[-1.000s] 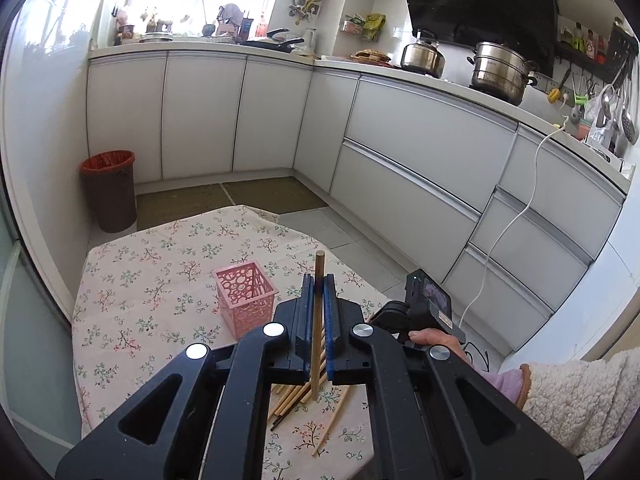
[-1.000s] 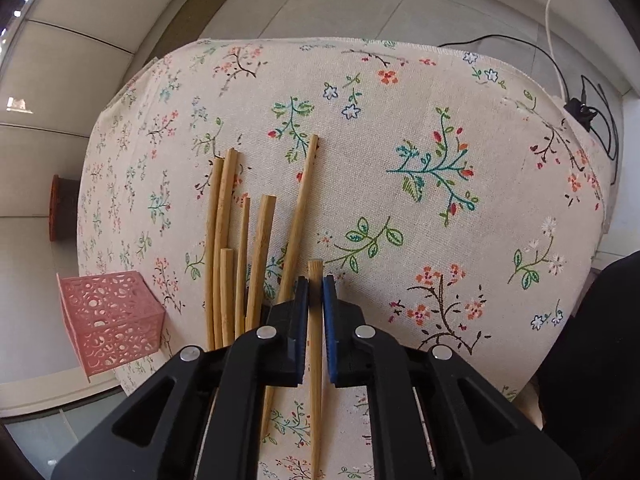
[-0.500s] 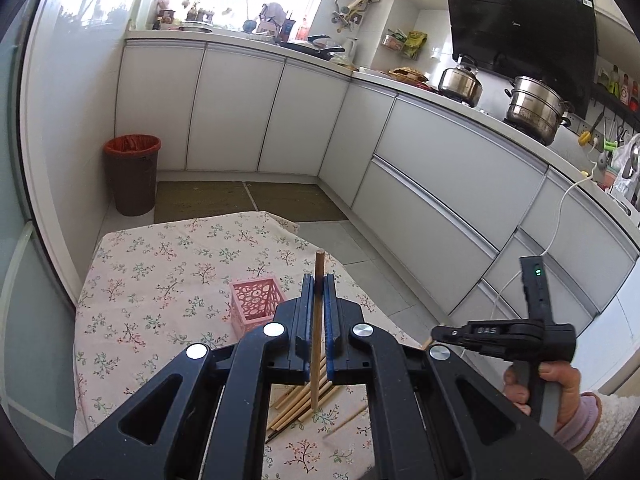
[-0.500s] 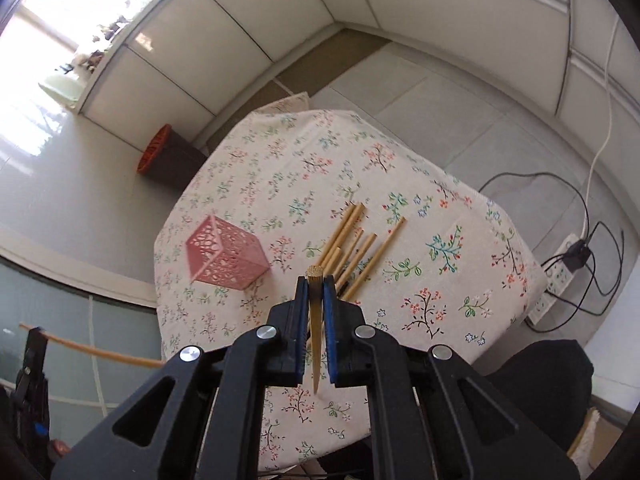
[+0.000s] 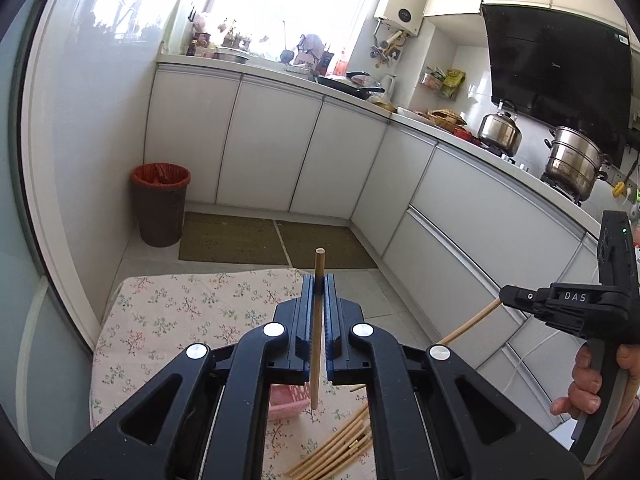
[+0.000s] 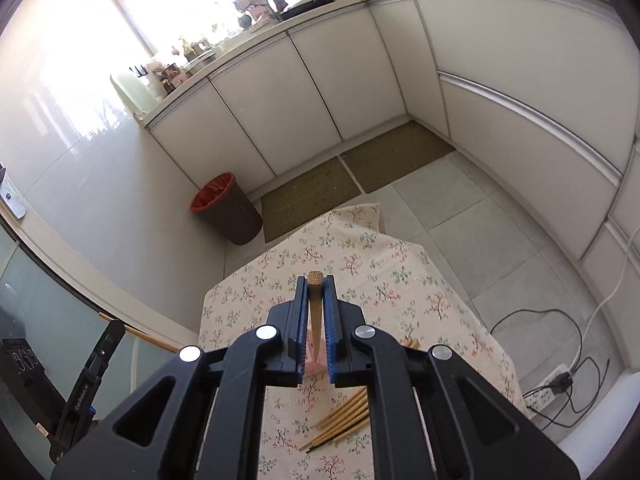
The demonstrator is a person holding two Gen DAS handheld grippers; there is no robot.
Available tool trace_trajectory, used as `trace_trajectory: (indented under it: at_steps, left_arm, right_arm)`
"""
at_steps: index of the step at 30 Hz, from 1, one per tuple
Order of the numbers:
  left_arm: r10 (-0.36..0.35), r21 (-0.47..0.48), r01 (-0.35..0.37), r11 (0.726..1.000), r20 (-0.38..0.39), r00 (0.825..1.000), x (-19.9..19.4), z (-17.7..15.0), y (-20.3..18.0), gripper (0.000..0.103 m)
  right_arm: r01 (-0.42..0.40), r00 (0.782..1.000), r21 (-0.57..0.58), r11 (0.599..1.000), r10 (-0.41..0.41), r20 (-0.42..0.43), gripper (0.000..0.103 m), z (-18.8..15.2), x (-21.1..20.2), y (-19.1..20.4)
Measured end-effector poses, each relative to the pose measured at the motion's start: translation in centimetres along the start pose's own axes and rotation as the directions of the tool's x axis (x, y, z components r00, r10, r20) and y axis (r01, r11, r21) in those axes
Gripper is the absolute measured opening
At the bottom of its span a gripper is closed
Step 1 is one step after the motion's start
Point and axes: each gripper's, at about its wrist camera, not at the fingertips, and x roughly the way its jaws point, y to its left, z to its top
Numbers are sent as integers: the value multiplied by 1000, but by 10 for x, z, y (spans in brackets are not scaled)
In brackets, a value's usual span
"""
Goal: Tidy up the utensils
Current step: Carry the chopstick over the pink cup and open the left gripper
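Above a small table [image 5: 160, 320] draped in floral cloth, both grippers are raised clear of the surface, each clamped on one wooden chopstick. Left gripper [image 5: 319, 292] pinches its chopstick [image 5: 317, 332] between blue pads, the stick standing roughly upright, its round end above the fingertips and its lower end hanging over the pink basket [image 5: 286, 398], most of which is hidden behind the gripper body. Right gripper [image 6: 316, 292] grips a second chopstick [image 6: 315, 312] seen nearly end-on, its cut tip level with the fingertips; the left view shows that stick slanting down from the right gripper, held by a hand [image 5: 584, 380] at the frame's right edge. More chopsticks [image 6: 344, 420] lie loose in a fanned bunch on the cloth, just right of the basket. White kitchen cabinets [image 5: 272, 148], a red-lined bin [image 5: 160, 204] and floor mats [image 6: 352, 184] lie beyond.
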Motion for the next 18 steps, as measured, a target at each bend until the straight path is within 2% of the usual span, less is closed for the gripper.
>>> trace_trajectory:
  at_steps: [5, 11, 14, 16, 18]
  left_arm:
    - [30, -18, -30, 999, -21, 999, 26, 8, 12, 4]
    - [53, -54, -58, 997, -86, 995, 59, -3, 35, 4]
    - [52, -67, -62, 996, -147, 988, 81, -14, 44, 5]
    - [49, -67, -65, 996, -214, 976, 97, -23, 48, 6]
    - [50, -86, -72, 994, -236, 971, 104, -29, 53, 12]
  right_arm:
    - [-8, 999, -44, 999, 6, -44, 8, 18, 37, 23]
    - [-11, 990, -98, 995, -3, -138, 8, 12, 95, 52]
    - [2, 978, -121, 993, -27, -208, 8, 3, 131, 61]
    - [10, 967, -147, 989, -47, -250, 12, -4, 152, 64]
    - [11, 970, -134, 991, -43, -241, 13, -7, 159, 63]
